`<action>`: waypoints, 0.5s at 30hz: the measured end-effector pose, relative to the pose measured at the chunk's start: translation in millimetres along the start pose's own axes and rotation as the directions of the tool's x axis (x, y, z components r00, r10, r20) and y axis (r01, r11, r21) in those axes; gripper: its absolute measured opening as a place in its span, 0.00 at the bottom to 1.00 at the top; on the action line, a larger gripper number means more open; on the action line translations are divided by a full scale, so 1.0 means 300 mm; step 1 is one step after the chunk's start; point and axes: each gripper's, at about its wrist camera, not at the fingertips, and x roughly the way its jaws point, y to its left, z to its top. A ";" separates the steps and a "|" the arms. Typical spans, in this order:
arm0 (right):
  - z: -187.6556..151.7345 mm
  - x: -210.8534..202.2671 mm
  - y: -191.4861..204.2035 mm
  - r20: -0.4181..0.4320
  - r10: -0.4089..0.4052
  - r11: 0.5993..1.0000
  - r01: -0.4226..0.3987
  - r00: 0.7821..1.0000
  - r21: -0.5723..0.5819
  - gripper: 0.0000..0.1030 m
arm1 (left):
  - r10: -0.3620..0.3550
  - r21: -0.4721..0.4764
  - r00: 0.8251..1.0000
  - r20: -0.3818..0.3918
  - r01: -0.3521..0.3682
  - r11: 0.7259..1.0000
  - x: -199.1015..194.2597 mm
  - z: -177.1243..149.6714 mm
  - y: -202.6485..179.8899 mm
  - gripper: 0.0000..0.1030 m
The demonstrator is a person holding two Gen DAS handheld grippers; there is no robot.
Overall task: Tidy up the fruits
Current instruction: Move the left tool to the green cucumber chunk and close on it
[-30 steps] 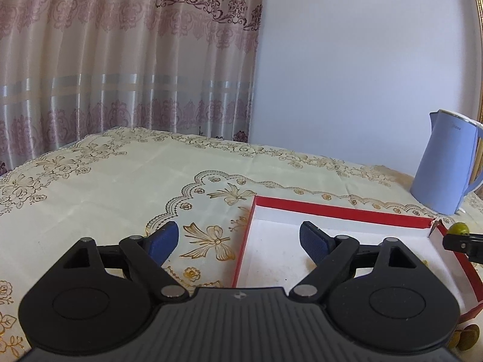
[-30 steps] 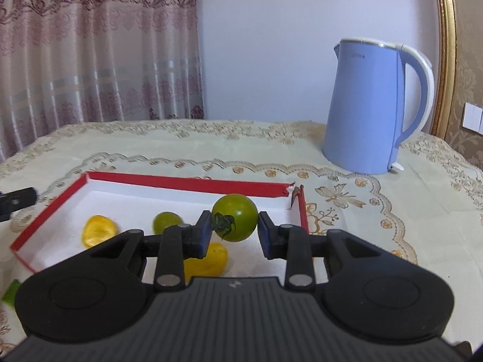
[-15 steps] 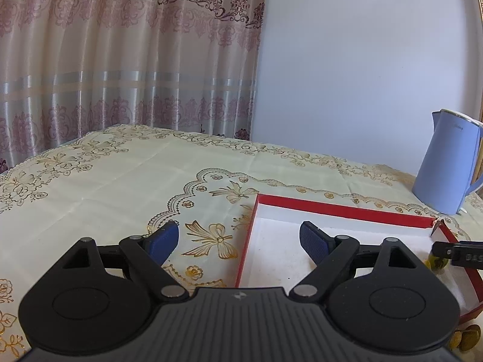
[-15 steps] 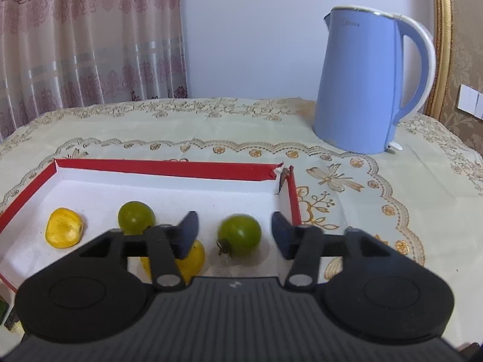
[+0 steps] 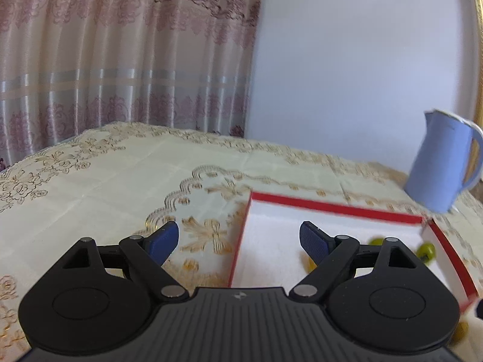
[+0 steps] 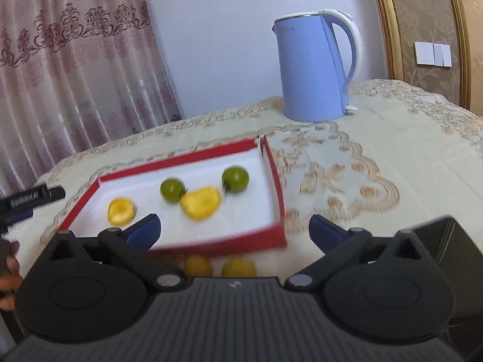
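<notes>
Clothed table (image 6: 407, 150): tray (image 6: 276, 181), kettle (image 6: 314, 69).

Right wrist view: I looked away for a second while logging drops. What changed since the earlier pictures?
The right gripper let go of the round green tomato, which now lies in the red-rimmed white tray by its right wall. The jaws are opening, nothing between them, and the gripper has drawn back from the tray. The left gripper stayed open and empty, and the other fruits and the blue kettle kept their places.
</notes>
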 end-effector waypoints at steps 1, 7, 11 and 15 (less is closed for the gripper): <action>-0.019 -0.009 0.014 0.012 0.005 0.999 -0.005 1.000 -0.035 1.00 | -0.007 0.021 1.000 -0.010 0.007 1.000 -0.021 -0.006 -0.001 0.85; -0.075 0.002 0.083 -0.009 -0.002 0.988 0.001 1.000 -0.156 1.00 | -0.024 0.122 0.997 -0.079 0.034 0.992 -0.138 -0.112 -0.016 0.85; -0.093 -0.013 0.091 0.013 -0.056 0.974 0.057 0.998 -0.220 1.00 | 0.029 0.186 0.994 -0.110 -0.008 0.983 -0.144 -0.186 -0.048 0.85; -0.094 -0.026 0.057 0.010 -0.070 0.967 0.070 0.997 -0.247 1.00 | 0.036 0.233 0.995 -0.091 -0.014 0.972 -0.145 -0.209 -0.082 0.86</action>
